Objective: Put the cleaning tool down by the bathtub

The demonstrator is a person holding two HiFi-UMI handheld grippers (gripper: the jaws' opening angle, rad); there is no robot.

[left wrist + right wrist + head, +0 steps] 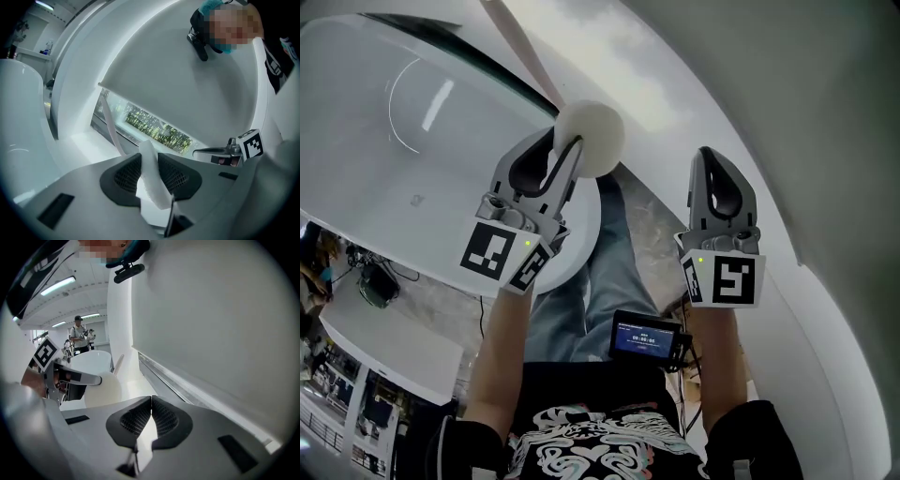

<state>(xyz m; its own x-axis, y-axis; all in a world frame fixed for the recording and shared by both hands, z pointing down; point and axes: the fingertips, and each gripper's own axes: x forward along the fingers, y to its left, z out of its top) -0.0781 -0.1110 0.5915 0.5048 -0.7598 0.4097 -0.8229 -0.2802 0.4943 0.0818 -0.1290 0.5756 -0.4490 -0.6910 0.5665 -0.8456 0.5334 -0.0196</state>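
Two hand-held grippers show, but only the left hand-held gripper pinches the cleaning tool, by its round white head, w/ the long handle pointing ahead past the bathtub; the right hand-held gripper, pressed together & empty, hangs near.

1. Cannot follow the cleaning tool handle past the head view's far edge; near side of its round head hidden behind the left gripper.
2. Cannot see the bathtub whole; cut off at left and far edges.
3. Cannot read the small screen near the waist; print too small.
4. Cannot make out the far figures in the right gripper view; too small.
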